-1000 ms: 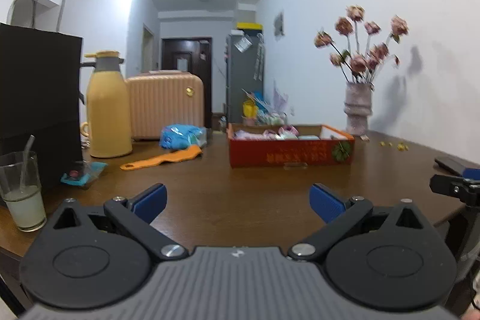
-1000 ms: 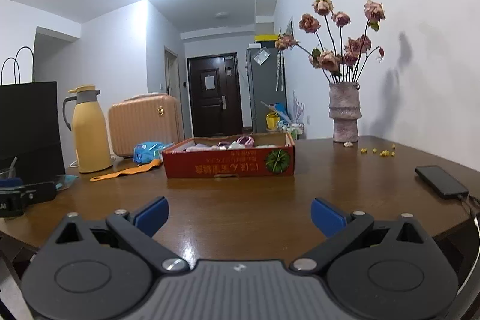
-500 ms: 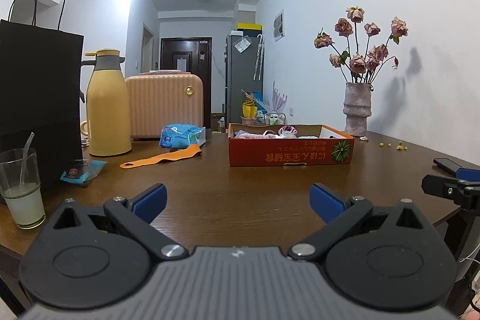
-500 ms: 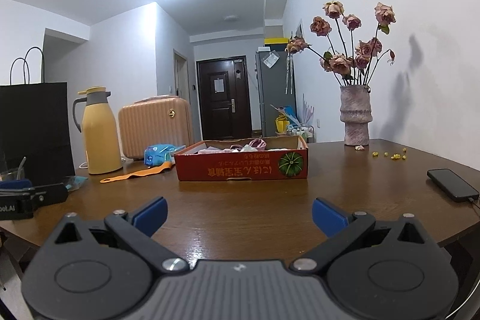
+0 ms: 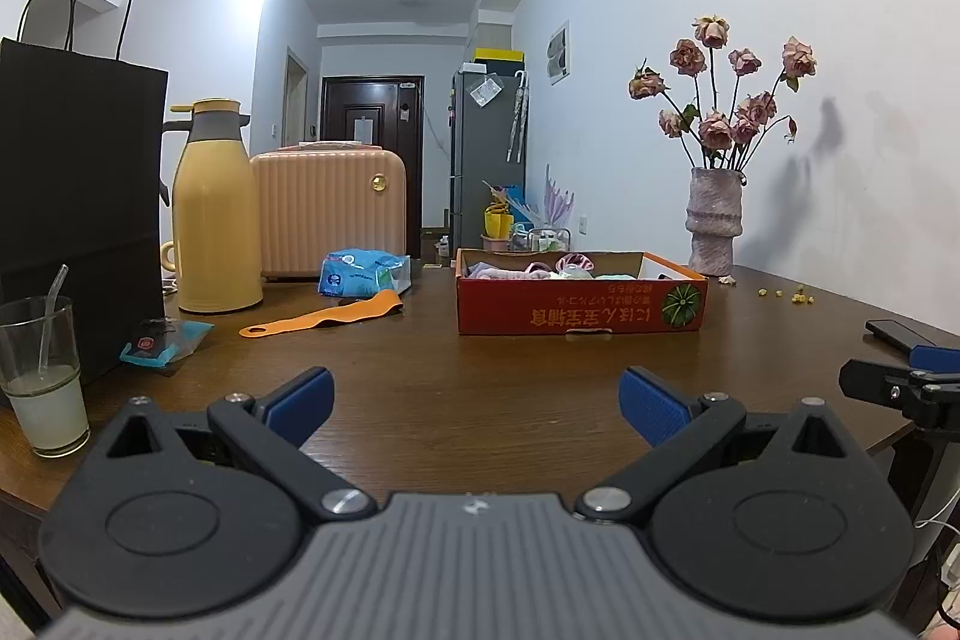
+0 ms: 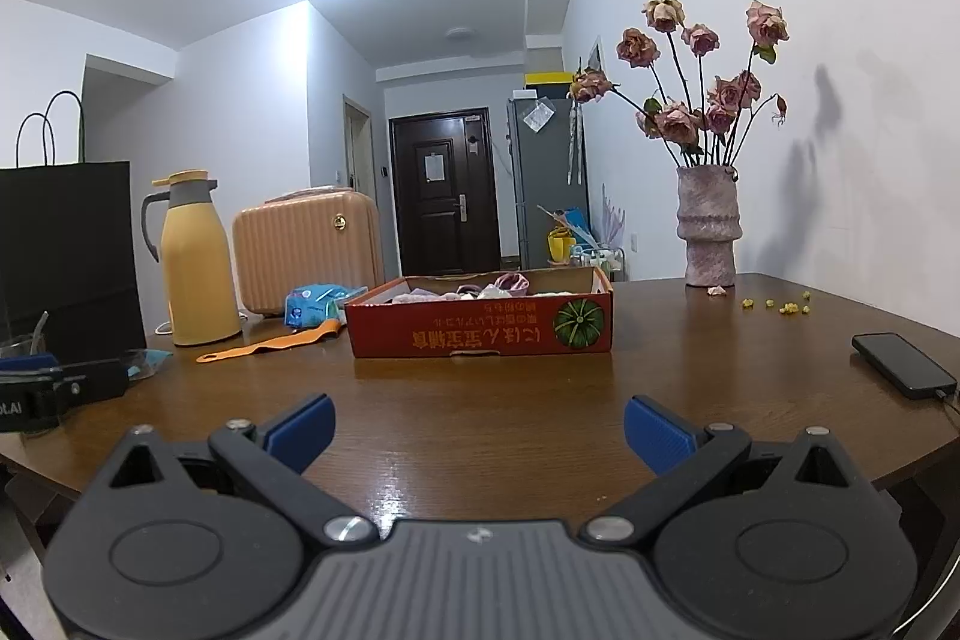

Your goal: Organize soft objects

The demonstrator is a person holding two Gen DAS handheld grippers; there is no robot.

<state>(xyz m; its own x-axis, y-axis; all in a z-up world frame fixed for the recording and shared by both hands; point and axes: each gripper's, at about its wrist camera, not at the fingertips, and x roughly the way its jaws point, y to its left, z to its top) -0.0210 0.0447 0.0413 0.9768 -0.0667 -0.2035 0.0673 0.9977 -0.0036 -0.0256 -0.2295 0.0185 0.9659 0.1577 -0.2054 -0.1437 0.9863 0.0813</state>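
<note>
A shallow red cardboard box point(image 5: 576, 307) stands mid-table with several soft pastel items point(image 5: 552, 269) inside; it also shows in the right wrist view point(image 6: 480, 331), where the soft items point(image 6: 480, 289) peek over its rim. My left gripper point(image 5: 474, 403) is open and empty, held low over the near table edge, well short of the box. My right gripper point(image 6: 477, 427) is open and empty, likewise short of the box. An orange strap point(image 5: 324, 319) and a blue soft packet point(image 5: 360, 274) lie left of the box.
At the left stand a black paper bag point(image 5: 78, 220), a glass with a straw point(image 5: 45, 376), a yellow thermos point(image 5: 210, 208) and a peach suitcase point(image 5: 330, 208). A vase of roses point(image 6: 708, 226) and a phone point(image 6: 903, 364) are at the right.
Both grippers have shifted slightly, the views tilting a little; the right one has swung a bit leftward. Both stay open and empty.
</note>
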